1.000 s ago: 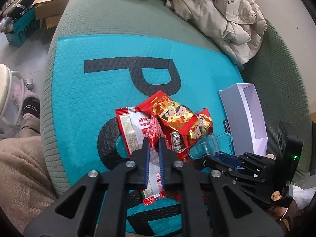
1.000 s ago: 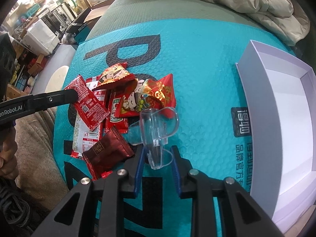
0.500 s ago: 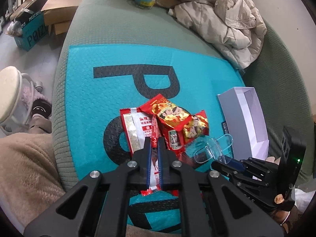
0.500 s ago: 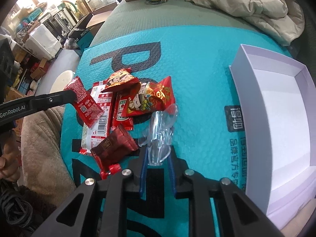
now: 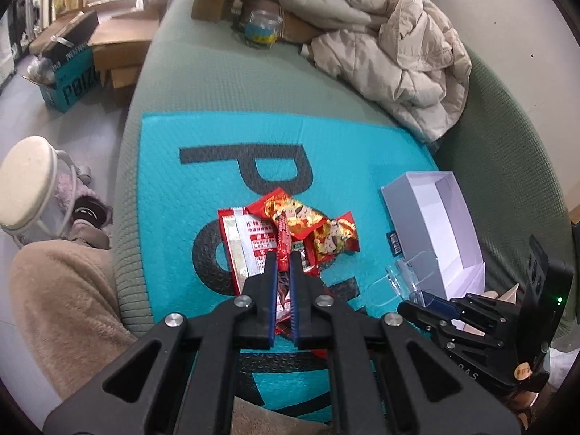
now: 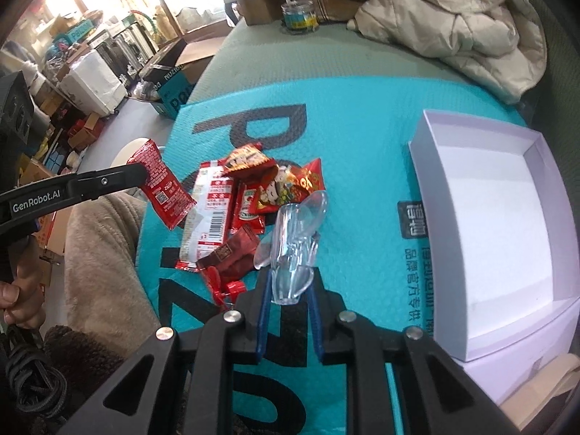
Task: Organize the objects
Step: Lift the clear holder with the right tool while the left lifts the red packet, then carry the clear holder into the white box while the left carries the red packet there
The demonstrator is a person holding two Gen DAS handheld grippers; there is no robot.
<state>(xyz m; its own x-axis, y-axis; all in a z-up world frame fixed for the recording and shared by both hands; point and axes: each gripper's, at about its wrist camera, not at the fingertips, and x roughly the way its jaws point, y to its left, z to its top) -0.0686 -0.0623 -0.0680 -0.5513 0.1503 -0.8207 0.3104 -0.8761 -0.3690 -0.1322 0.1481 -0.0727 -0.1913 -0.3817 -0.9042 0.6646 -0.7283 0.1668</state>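
You are holding a small red sachet (image 6: 163, 188) clamped between the fingers of your left gripper (image 5: 282, 272), lifted above the teal mailer (image 6: 355, 137) and off to the left of the white box (image 6: 500, 195); the left wrist view is showing it edge-on as a thin red strip between the closed pads. Your right gripper (image 6: 290, 282) is gripping a clear plastic piece (image 6: 295, 243), also raised over the mailer, just to the left of the box and nearer to it than the sachet is. The box is lying open and appears to be holding nothing yet, so by my reading the sorting is barely under way: two things are in hand, none are put away. Still waiting to the left of the box is the snack pile (image 6: 253, 199), with the white-and-red packet (image 6: 208, 217), the bright foil packets, the dark red packet (image 6: 232, 253) and a small red item beside it. Beyond the box, the beige jacket (image 6: 460, 14) and a glass jar (image 6: 299, 16) are sitting on the green couch, well apart from your work.
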